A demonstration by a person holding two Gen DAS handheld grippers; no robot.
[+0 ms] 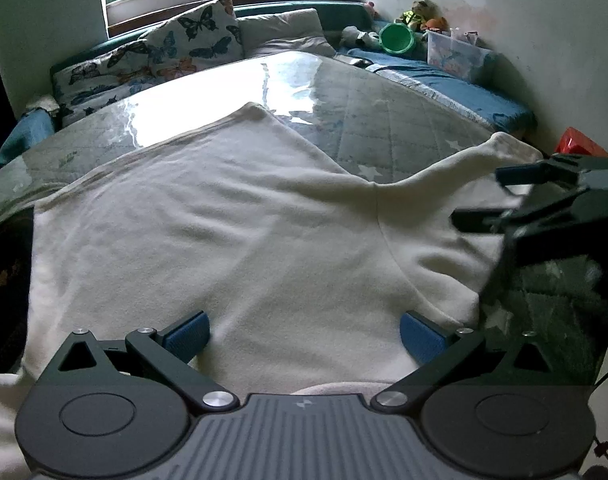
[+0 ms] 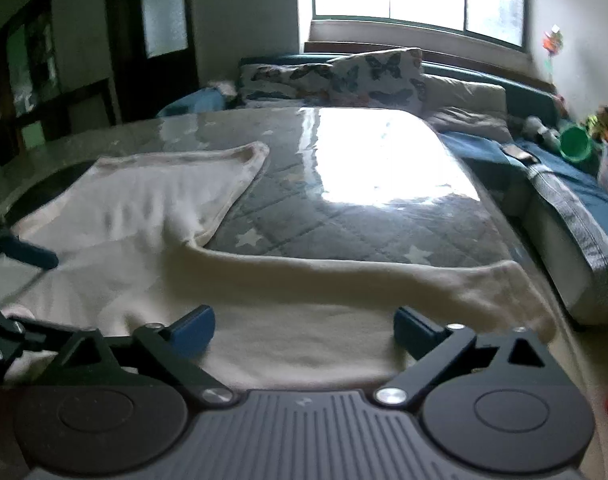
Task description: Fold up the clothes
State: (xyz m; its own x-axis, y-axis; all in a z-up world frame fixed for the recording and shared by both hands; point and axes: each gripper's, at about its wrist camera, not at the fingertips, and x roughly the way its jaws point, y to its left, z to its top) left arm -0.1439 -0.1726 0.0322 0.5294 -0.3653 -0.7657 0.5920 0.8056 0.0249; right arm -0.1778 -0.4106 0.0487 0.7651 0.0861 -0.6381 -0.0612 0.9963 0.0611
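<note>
Left wrist view: a cream sweater is spread flat on a bench covered with a grey star-print quilt under shiny clear plastic. One sleeve stretches out to the right toward the bench edge. The left gripper hovers low over the near end of the sweater, its blue fingers spread wide apart, nothing pinched between them. The right gripper shows at the right edge, over the sleeve.

From the right wrist view the right gripper also has its fingers standing wide apart over the cloth, not clamped on it. Butterfly pillows and a green bucket sit further back.
</note>
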